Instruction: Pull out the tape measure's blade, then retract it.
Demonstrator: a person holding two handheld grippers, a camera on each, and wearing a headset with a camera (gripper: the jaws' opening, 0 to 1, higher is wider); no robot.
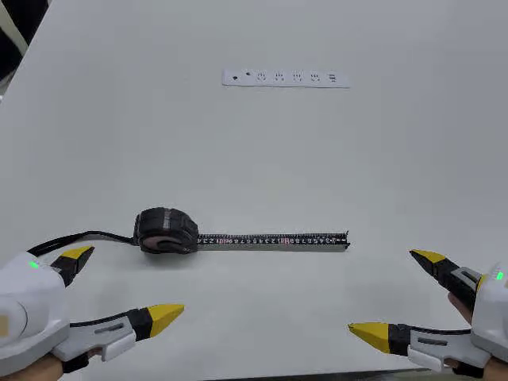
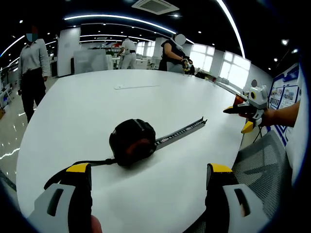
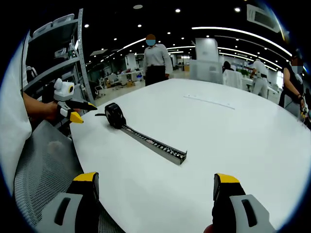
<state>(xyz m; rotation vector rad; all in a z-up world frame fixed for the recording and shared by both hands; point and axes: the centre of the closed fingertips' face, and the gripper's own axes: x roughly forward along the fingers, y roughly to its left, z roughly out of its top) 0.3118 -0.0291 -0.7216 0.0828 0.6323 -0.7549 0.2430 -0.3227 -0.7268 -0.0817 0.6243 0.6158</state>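
The left gripper (image 1: 125,282) has its yellow-tipped jaws spread wide with nothing between them, and the right gripper (image 1: 386,291) is just as wide and just as empty; both hang over the near edge of the white table (image 1: 254,159), one on each side, well apart from the tape measure (image 1: 165,230). That lies between them and a little farther in, with its black case on its side and a round reddish-brown patch on the face turned towards the person. The blade (image 1: 274,240) is drawn part of the way out and lies flat on the table, running from the case towards the right gripper's side, dark with fine pale markings and ending in a small hook (image 1: 346,240). A black strap (image 1: 87,236) leaves the other side of the case and curves towards the left gripper, where its end is hidden behind the near jaw. The figures on the blade are too small to read, and the case's far side is out of sight. In the head view both gripper bodies are cut off by the lower edge. A white power strip (image 1: 286,78) lies flat far back on the table, its sockets only faint marks. People stand beyond the table in the gripper views, small and blurred
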